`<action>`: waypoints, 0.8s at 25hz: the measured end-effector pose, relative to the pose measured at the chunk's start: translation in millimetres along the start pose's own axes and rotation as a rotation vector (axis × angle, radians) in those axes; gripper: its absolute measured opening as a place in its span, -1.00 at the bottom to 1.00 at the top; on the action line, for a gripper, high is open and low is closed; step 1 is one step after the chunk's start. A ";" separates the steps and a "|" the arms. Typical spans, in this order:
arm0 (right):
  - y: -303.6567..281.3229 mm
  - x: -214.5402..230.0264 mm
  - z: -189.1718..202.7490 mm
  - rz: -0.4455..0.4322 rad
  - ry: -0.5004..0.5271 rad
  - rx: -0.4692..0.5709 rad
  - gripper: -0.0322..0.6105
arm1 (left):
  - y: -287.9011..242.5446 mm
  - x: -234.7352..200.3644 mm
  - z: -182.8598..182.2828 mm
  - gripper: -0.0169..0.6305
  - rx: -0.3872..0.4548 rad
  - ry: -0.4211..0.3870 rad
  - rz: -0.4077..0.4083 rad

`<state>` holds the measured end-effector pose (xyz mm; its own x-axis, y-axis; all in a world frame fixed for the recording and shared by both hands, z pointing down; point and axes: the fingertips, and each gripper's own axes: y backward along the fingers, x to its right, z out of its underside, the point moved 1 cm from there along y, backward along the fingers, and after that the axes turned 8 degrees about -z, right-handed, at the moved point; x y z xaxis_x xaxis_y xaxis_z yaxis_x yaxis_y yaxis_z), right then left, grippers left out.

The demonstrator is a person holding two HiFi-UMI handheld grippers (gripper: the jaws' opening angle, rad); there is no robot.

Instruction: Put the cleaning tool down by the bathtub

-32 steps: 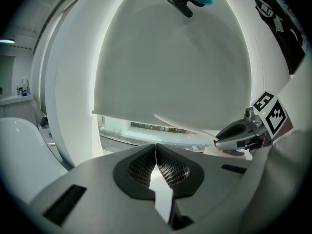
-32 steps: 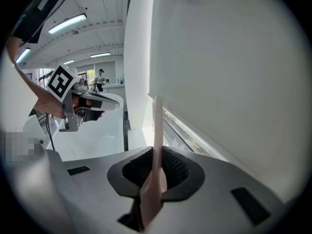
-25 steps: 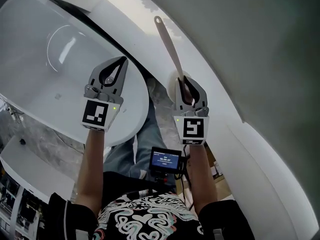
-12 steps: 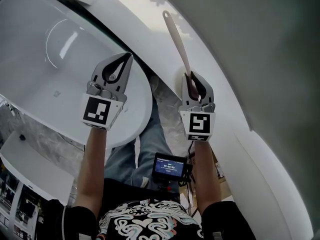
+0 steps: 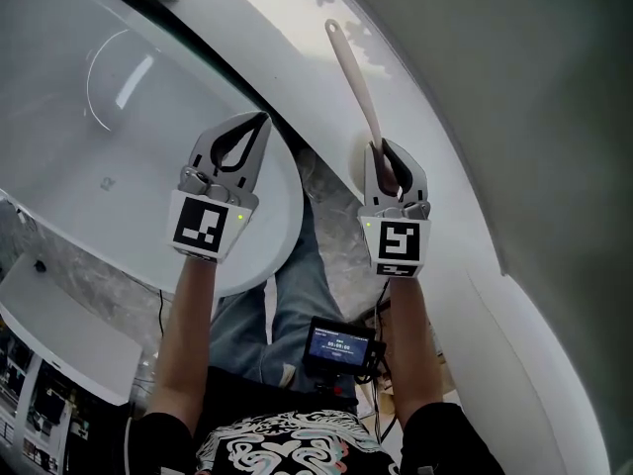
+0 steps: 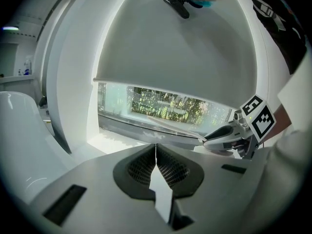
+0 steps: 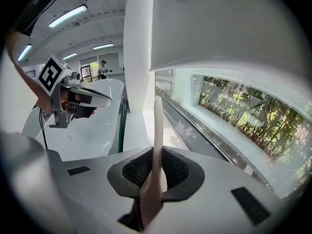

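The cleaning tool is pale beige, the bathtub glossy white, the left tongs and right tongs light grey with black-and-white square markers, and the person's shirt black with white swirls.

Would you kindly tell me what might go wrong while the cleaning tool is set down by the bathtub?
The right gripper clamps the cleaning tool near one end, so the long handle may pivot or slip. Its far tip may strike the white ledge or the rim of the bathtub.
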<state>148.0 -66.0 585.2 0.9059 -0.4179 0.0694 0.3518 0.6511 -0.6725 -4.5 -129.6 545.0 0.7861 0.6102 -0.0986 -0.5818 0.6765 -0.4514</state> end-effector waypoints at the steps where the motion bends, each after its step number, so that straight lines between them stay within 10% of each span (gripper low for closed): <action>1: -2.0 -0.1 3.8 -0.004 0.007 -0.007 -0.67 | -1.6 1.5 3.6 -0.90 0.002 0.000 0.001; 20: -64.3 9.2 71.2 -0.023 -0.017 -0.150 -0.67 | -32.8 8.3 64.2 -0.90 -0.076 0.042 0.022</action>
<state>150.5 -66.6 681.5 0.9025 -0.4195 0.0977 0.3343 0.5393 -0.7729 7.6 -120.2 616.0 0.7824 0.6056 -0.1453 -0.5826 0.6293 -0.5144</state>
